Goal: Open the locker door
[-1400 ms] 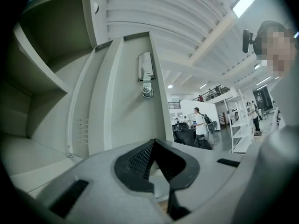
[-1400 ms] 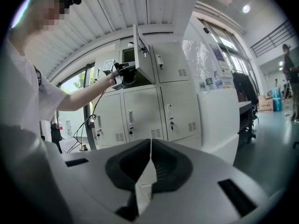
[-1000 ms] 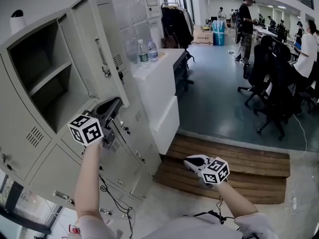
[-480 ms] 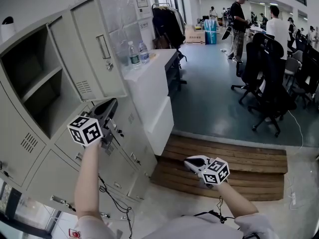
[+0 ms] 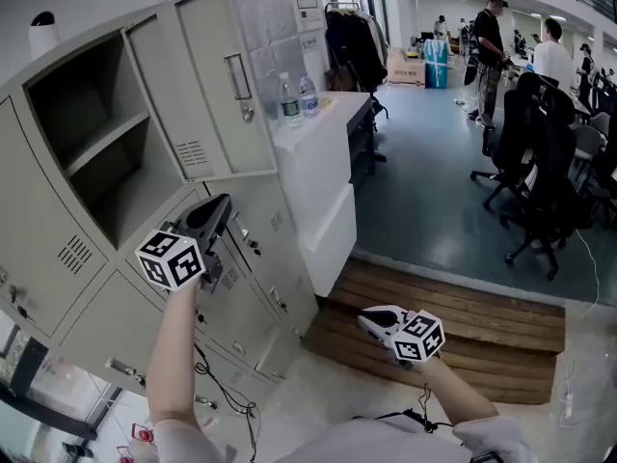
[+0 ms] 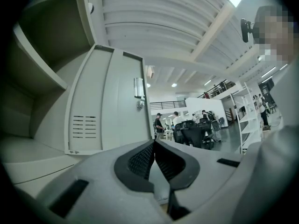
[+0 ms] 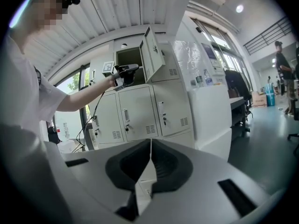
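Locker door [image 5: 207,85] already stands swung wide off the upper compartment [image 5: 87,152], handle [image 5: 236,75] side facing out, shelf inside exposed. Opening step looks essentially done; what's left is at most a nudge wider or a clean pull-away

Left gripper [image 5: 214,212]: jaws pressed together, nothing between them, sitting just below the door's bottom edge and in front of the lower lockers [image 5: 241,297], not touching the door. Right gripper [image 5: 371,320]: also closed and empty, low over the wooden platform [image 5: 453,326], well apart from the lockers

Next move, as a judgement: if more swing is wanted, push on the door face with the closed left tips, no grip needed; otherwise back straight out

Clearances: bottom corner of the door hangs right above the left gripper, so lifting risks clipping it. Door's free edge points toward the white counter [image 5: 323,152] with bottles [image 5: 289,99]; the gap there can't be judged. Open floor to the right, chairs [image 5: 540,162] well away
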`<move>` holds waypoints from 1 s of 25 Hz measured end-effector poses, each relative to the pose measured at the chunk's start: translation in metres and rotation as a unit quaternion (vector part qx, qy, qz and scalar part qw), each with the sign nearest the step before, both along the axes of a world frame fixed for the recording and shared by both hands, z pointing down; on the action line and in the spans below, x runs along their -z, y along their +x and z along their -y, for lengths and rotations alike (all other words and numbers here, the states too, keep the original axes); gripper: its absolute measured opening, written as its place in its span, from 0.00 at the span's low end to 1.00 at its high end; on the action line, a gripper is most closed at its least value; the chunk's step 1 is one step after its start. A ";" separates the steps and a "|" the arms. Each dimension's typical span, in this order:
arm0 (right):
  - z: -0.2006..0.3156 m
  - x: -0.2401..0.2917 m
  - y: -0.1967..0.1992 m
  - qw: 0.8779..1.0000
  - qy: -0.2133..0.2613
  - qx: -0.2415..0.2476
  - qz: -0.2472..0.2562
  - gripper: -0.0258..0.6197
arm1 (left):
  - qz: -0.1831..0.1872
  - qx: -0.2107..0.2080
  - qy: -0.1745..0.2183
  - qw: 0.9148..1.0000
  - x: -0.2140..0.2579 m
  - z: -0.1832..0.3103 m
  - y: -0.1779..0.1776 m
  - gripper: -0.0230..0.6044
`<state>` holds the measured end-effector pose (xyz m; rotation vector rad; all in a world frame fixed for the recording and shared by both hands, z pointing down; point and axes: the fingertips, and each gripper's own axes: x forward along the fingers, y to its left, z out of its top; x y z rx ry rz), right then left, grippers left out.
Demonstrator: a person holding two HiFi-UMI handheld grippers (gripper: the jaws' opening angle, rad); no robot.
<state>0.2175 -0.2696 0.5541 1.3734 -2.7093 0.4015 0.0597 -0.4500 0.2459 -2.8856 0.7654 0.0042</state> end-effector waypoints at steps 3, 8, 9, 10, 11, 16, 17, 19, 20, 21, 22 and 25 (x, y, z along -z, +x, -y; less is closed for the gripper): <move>0.005 0.001 -0.017 1.000 0.001 0.024 0.001 0.06 | 0.006 0.016 -0.002 1.000 -0.008 -0.009 -0.020 0.05; 0.017 0.006 -0.054 0.998 0.018 0.061 -0.005 0.07 | 0.031 0.052 0.005 0.998 -0.031 -0.027 -0.058 0.05; 0.018 0.007 -0.063 0.997 0.022 0.068 -0.008 0.06 | 0.030 0.060 0.006 0.998 -0.035 -0.032 -0.068 0.05; 0.020 0.007 -0.072 0.997 0.024 0.076 -0.011 0.06 | 0.026 0.068 0.005 0.997 -0.039 -0.037 -0.078 0.05; 0.021 0.007 -0.081 0.996 0.027 0.084 -0.013 0.06 | 0.019 0.076 0.003 0.997 -0.042 -0.042 -0.089 0.05; 0.028 0.012 -0.127 0.991 0.037 0.129 -0.012 0.06 | 0.028 0.119 0.009 0.992 -0.059 -0.073 -0.139 0.05; 0.029 0.015 -0.135 0.990 0.039 0.136 -0.010 0.06 | 0.038 0.126 0.013 0.991 -0.062 -0.080 -0.146 0.05; 0.032 0.023 -0.148 0.989 0.045 0.141 -0.001 0.06 | 0.048 0.133 0.020 0.990 -0.067 -0.094 -0.156 0.05; 0.033 0.028 -0.153 0.989 0.049 0.141 0.005 0.06 | 0.047 0.135 0.021 0.990 -0.069 -0.101 -0.162 0.05; 0.035 0.032 -0.158 0.988 0.053 0.142 0.012 0.06 | 0.043 0.137 0.021 0.989 -0.073 -0.108 -0.167 0.05; 0.036 0.037 -0.163 0.988 0.057 0.145 0.018 0.06 | 0.038 0.142 0.020 0.989 -0.076 -0.115 -0.174 0.05; 0.037 0.049 -0.183 0.984 0.069 0.158 0.030 0.06 | 0.027 0.165 0.016 0.986 -0.089 -0.134 -0.193 0.05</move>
